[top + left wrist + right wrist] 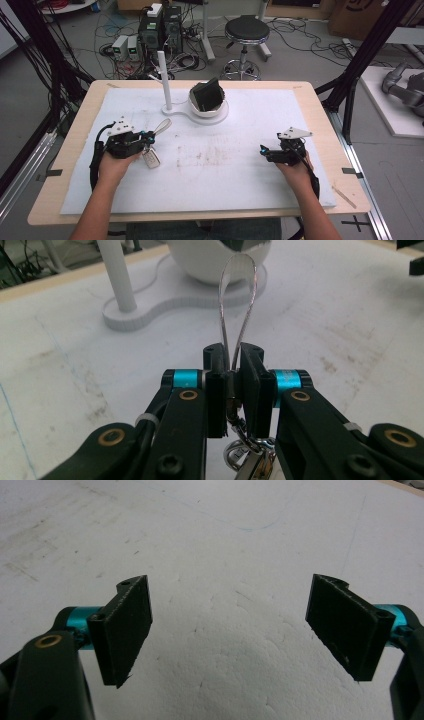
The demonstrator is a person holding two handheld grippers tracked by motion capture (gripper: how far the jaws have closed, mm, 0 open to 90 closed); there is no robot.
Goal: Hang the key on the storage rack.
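1. The left gripper (231, 385) has its jaws pinched on a clear strap loop (239, 305). A metal clasp and a tag (151, 158) hang below the jaws.
2. The loop sits at the left of the mat (240, 175), near the person, and points toward the stand (192, 111) at the far middle.
3. The right gripper (230, 625) hovers over bare mat at the right, jaws spread wide with nothing between them.
4. Step in hand, as I judge it: the strap is picked up and is ready to go to the stand.
5. Next move, likely: carry the loop far and right, then drop it over the upright post (164, 80). This calls for keeping the loop open and level with the post tip.
6. Count: one strap, one tag, one stand with one post and one bowl (209, 102), two grippers.
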